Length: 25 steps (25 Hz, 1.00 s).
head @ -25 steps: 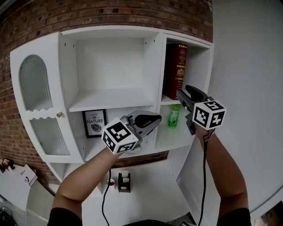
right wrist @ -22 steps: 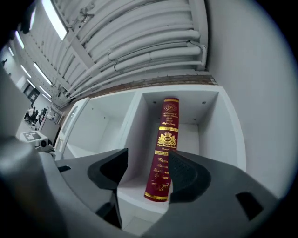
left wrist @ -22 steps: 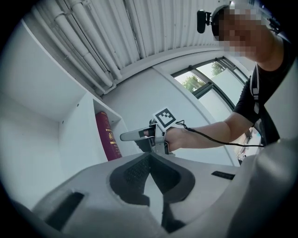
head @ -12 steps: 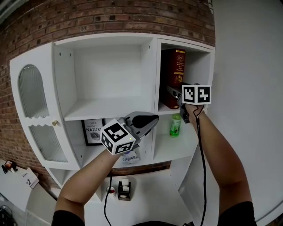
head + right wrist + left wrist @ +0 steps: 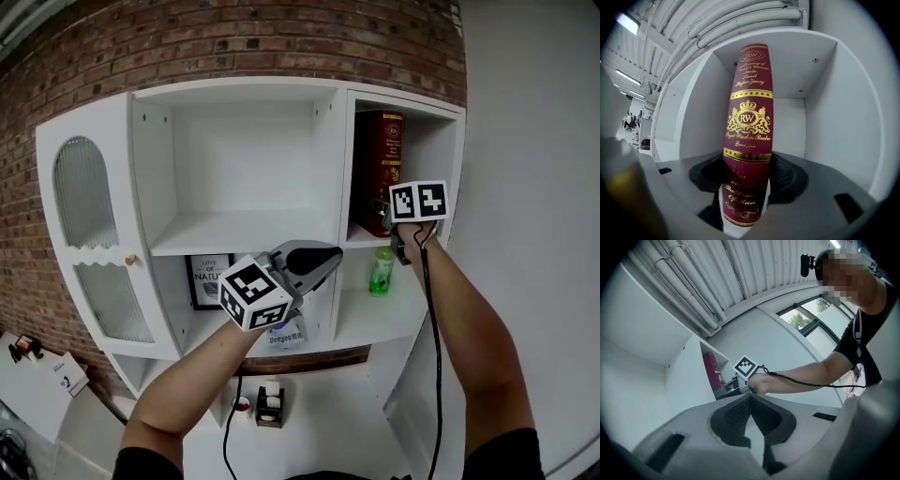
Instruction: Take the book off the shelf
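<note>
A thick dark red book (image 5: 378, 169) with gold lettering stands upright in the top right compartment of the white shelf unit (image 5: 244, 230). My right gripper (image 5: 382, 211) reaches into that compartment at the book's lower spine. In the right gripper view the spine (image 5: 749, 117) fills the gap of the right gripper (image 5: 746, 173); its jaws are closing and the pads (image 5: 787, 176) lie against both sides. My left gripper (image 5: 328, 255) hangs in front of the middle shelf, shut and holding nothing. The left gripper (image 5: 750, 399) has its tips meeting, with the book (image 5: 712, 373) seen beyond.
A green bottle (image 5: 382, 270) stands on the shelf below the book. A framed print (image 5: 208, 278) leans in the lower middle compartment. A ribbed glass door (image 5: 89, 244) closes the left side. A brick wall rises behind, and a small holder (image 5: 270, 405) sits on the floor.
My right gripper has risen from beside the green bottle and moved in around the book's lower spine. The left gripper has stayed about where it was.
</note>
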{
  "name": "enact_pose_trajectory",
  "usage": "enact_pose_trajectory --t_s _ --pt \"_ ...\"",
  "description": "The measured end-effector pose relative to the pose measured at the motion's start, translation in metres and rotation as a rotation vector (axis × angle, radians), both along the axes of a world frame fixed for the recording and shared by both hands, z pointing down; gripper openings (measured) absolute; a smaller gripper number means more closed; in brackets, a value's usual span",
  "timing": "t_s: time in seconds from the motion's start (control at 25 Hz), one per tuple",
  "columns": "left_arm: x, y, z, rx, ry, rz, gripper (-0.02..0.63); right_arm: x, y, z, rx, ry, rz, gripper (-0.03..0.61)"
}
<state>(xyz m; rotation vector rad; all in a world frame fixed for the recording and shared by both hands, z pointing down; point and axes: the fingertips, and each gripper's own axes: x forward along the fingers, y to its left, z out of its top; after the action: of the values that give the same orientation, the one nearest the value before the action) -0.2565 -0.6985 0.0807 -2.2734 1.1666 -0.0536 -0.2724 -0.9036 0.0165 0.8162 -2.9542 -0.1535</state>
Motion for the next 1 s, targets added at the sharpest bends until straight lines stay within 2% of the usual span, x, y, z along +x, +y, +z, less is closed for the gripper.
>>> enact_pose_trajectory --t_s 0.32,0.64,0.8,1.0 --pt "0.005 0.037 0.007 -0.022 -0.015 0.044 0.008 0.029 0.048 -0.005 0.023 -0.041 0.0 0.245" --pt "0.026 0.081 0.014 -0.033 -0.021 0.127 0.008 0.085 0.114 -0.006 0.069 -0.107 0.056 0.242" --pt "0.034 0.099 0.039 -0.074 0.014 0.149 0.008 0.117 0.152 -0.009 0.109 -0.152 0.06 0.239" --pt "0.041 0.129 0.084 -0.142 0.064 0.112 0.008 0.159 0.202 0.007 0.134 -0.219 0.015 0.236"
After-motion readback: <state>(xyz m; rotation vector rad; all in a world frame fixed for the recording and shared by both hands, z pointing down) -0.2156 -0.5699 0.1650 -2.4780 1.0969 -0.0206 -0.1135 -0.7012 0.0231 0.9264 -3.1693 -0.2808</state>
